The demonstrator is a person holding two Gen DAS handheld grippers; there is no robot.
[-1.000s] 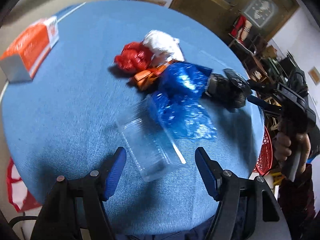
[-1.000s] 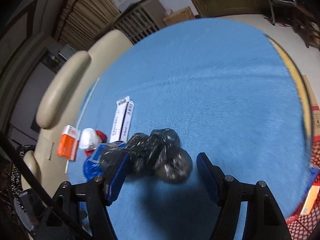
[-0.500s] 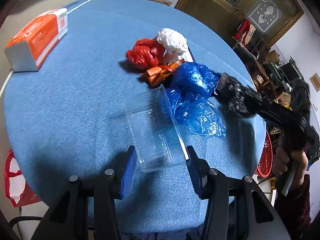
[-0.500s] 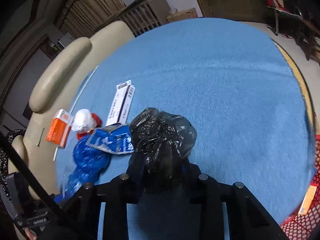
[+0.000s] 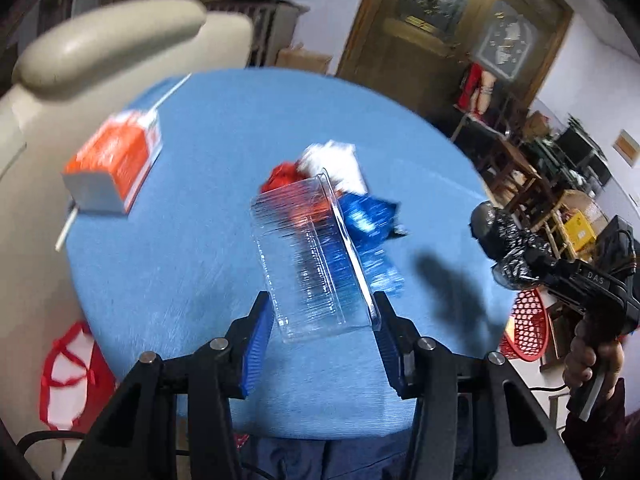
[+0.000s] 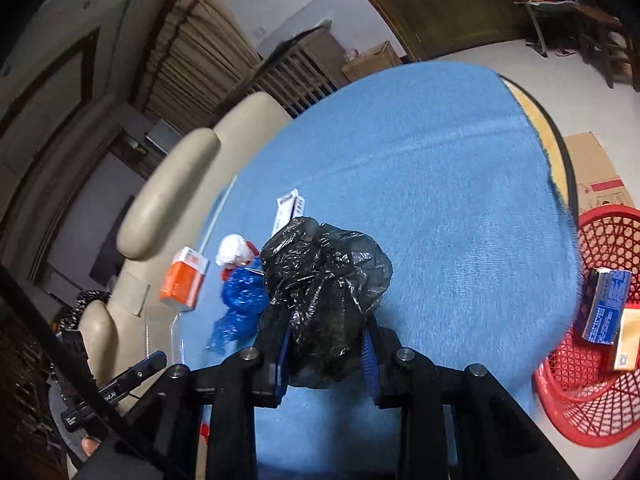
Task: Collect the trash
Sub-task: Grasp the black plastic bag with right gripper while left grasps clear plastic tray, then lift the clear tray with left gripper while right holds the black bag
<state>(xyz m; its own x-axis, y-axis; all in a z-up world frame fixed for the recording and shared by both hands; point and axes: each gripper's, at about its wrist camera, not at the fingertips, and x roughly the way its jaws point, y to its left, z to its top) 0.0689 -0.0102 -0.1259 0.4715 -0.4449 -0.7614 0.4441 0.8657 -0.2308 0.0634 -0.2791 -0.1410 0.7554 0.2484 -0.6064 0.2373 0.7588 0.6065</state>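
Observation:
My left gripper (image 5: 324,316) is shut on a clear plastic container (image 5: 312,256) and holds it lifted above the blue round table (image 5: 200,208). My right gripper (image 6: 326,344) is shut on a crumpled black plastic bag (image 6: 324,276), raised off the table; that bag also shows in the left wrist view (image 5: 504,240) at the right. On the table lie a blue plastic bag (image 5: 368,216), a red bag (image 5: 282,174), a white wad (image 5: 332,160) and an orange box (image 5: 116,160). The blue bag (image 6: 240,296) and orange box (image 6: 184,284) show in the right wrist view.
A red mesh basket (image 6: 588,344) stands on the floor right of the table, holding a blue carton (image 6: 606,308) and a tan box. A white strip box (image 6: 288,208) lies on the table. A beige chair (image 5: 100,44) stands behind. A red-and-white bag (image 5: 68,376) hangs at the lower left.
My left gripper closed on the clear container and lifted it off the table. My right gripper closed on the black bag and raised it toward the right, bringing the red basket into view.

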